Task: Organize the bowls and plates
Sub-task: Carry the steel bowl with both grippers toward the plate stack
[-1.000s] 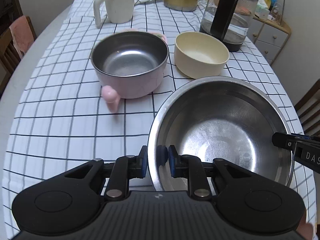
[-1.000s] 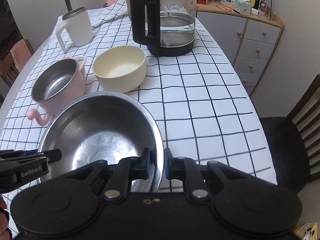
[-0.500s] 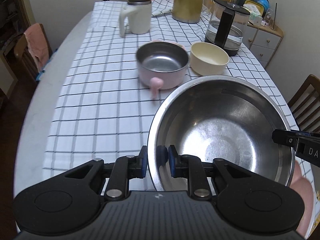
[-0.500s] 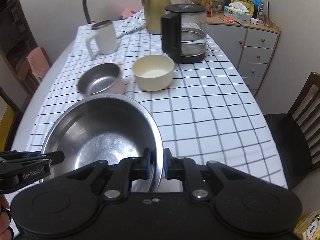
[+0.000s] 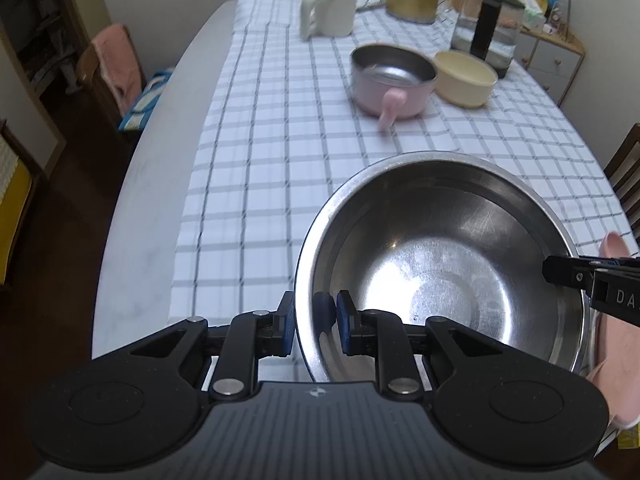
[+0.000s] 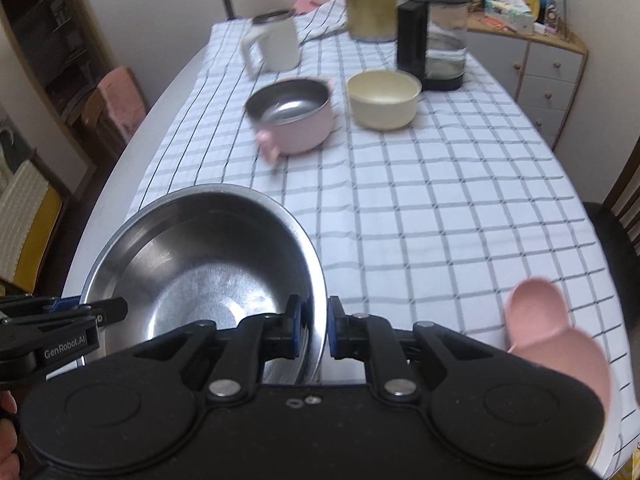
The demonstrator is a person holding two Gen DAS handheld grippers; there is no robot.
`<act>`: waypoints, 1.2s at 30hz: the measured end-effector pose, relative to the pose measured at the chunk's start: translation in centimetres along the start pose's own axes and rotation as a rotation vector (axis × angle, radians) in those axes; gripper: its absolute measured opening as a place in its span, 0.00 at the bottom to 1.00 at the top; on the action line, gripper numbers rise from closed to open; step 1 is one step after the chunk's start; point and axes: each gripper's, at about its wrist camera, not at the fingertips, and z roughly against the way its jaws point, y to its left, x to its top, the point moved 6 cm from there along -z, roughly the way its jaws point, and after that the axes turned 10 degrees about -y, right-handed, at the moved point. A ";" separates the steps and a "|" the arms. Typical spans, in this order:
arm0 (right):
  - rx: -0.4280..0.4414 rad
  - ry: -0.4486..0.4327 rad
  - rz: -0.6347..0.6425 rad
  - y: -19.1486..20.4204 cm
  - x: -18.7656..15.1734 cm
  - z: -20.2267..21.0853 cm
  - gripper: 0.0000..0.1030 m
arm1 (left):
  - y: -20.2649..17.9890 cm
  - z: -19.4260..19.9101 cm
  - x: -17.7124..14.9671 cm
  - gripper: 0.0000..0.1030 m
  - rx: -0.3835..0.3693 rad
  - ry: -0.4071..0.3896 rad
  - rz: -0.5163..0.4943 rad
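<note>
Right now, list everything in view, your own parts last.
steel bowl: one, silver, held at near table end
pink pot: one, pink with steel inside, mid-table
cream bowl: one, cream, right of pink pot
white mug: one, far left
gold kettle: one, far end
glass carafe: one, black handle, far right
pink plate: one, near right edge
checked tablecloth: one, white
left claw: shut on bowl rim
right claw: shut on opposite rim

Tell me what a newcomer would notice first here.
The big steel bowl dominates the foreground, clamped at opposite rims by the left gripper and right gripper. Farther back on the checked tablecloth, a pink pot sits beside a cream bowl.
</note>
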 end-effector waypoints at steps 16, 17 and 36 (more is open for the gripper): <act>0.014 0.135 0.032 2.1 -7.4 -0.6 0.14 | 1.7 -0.5 -6.9 0.20 0.006 0.076 -0.016; 0.012 0.139 0.032 2.1 -7.6 -0.7 0.14 | 1.8 -0.6 -7.0 0.20 0.004 0.079 -0.017; 0.000 0.165 0.050 2.5 -8.7 -1.5 0.20 | 2.4 -1.5 -7.9 0.20 -0.043 0.072 0.007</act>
